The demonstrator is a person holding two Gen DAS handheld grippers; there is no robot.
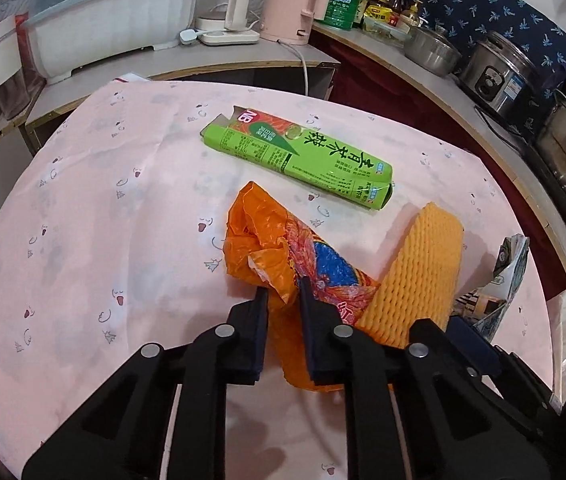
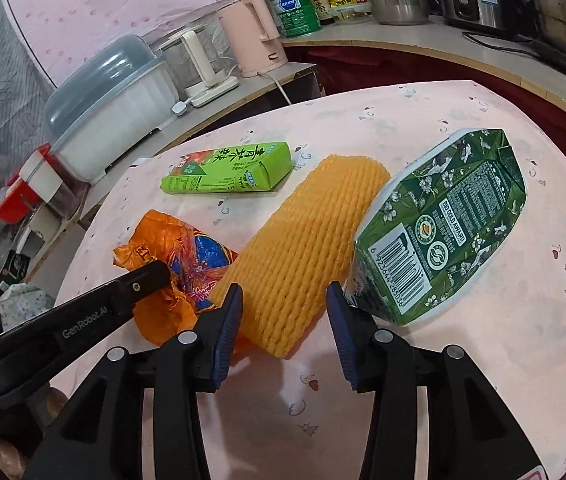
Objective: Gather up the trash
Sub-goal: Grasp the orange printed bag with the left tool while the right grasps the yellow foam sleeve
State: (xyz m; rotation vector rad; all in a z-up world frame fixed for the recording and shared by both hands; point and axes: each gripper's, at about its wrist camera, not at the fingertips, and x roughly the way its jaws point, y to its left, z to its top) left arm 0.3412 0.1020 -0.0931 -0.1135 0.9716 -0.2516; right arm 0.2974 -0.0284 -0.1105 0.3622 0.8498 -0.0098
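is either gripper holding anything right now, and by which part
The left gripper pinches the orange plastic bag at its crumpled near edge. The right gripper is open around the yellow foam net, not gripping.

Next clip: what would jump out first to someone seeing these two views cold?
Bright litter on the pink tablecloth: an orange bag pinched between the left gripper fingers, and a yellow foam net lying between the open right gripper fingers. A light green carton lies flat farther back, and a dark green carton sits to the right of the net.
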